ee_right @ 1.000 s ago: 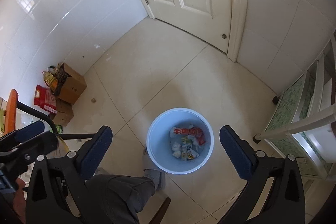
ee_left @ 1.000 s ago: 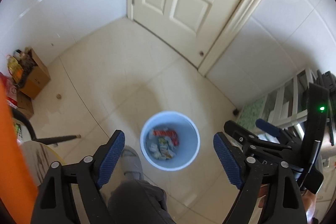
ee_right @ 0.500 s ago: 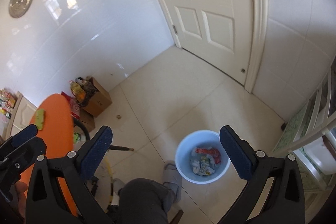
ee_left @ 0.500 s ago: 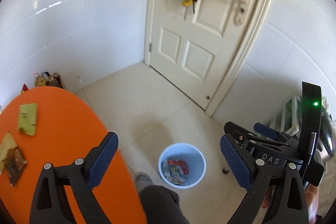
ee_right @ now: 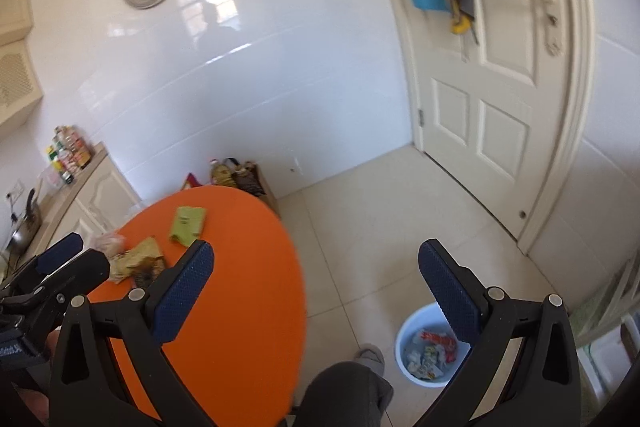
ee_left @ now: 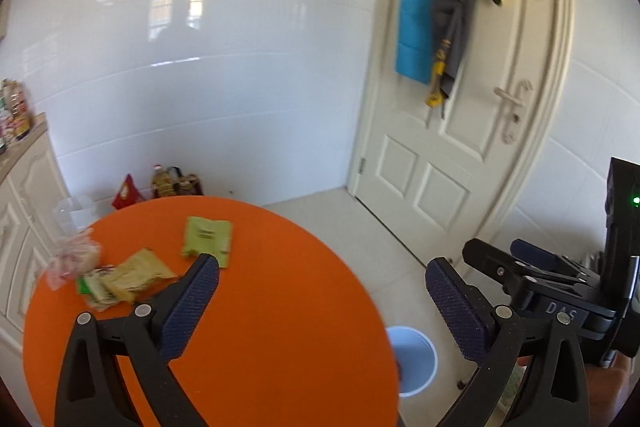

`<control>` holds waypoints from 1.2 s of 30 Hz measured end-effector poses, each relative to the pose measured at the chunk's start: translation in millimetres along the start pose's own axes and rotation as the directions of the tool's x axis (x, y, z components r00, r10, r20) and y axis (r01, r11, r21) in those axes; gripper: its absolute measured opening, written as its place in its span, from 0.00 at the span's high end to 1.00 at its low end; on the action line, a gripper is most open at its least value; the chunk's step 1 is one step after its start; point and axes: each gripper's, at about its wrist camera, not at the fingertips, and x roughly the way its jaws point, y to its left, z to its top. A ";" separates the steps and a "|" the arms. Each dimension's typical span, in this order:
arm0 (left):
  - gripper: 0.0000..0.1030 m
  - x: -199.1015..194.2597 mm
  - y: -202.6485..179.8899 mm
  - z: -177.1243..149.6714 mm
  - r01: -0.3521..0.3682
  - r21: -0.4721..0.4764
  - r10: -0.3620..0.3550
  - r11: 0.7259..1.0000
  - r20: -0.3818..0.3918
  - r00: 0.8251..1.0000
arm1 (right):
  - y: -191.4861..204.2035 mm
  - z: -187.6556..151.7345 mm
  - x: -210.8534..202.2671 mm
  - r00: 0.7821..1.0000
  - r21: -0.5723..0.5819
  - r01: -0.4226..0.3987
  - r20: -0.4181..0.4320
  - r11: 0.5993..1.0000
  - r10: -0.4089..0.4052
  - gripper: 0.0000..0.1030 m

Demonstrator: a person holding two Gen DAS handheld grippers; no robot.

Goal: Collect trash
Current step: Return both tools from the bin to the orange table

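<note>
White glossy wall tiles and a cream panelled door (ee_left: 452, 155) with cloths hung on it close off the room; on the pale tiled floor stands a round orange table (ee_left: 256, 315), and just beside its edge a light blue bin (ee_right: 408, 331).

We hold both grippers above the table's near side, each tilted downward and looking across the tabletop toward the wall. Our left gripper (ee_left: 320, 303) hangs over the bare orange surface; its jaws are opening, already spread wide, and nothing lies between the blue pads. Our right gripper (ee_right: 316, 291) sits to the right of it, spanning the table edge and the floor, its jaws also wide apart and empty. Each gripper shows at the side of the other's view.

Trash still lies on the far left part of the table, well apart from both grippers: a green wrapper (ee_left: 208, 239) flat on its own, a crumpled yellowish packet (ee_left: 138, 273) just beside it, and a clear crinkled plastic bag (ee_left: 72, 259) at the table's left rim. Other wrappers (ee_right: 432, 351) already sit in the bin. Our grey trouser leg (ee_right: 344, 387) and a shoe show between table and bin.
</note>
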 end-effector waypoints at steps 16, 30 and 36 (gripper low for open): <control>0.01 -132.9 75.8 -58.3 -0.200 -0.185 0.221 0.962 0.099 0.970 | 151.1 -7.5 -7.6 0.980 -0.236 -0.192 0.000 0.953 0.197 0.00; 0.01 -160.8 104.1 -109.4 -0.332 -0.320 0.362 0.888 0.038 0.931 | 215.3 -21.4 10.9 0.961 -0.343 -0.273 -0.055 0.899 0.271 0.00; 0.01 -125.6 111.2 -96.1 -0.345 -0.336 0.356 0.876 -0.030 0.934 | 223.8 -29.2 44.2 0.958 -0.372 -0.285 -0.123 0.883 0.257 0.00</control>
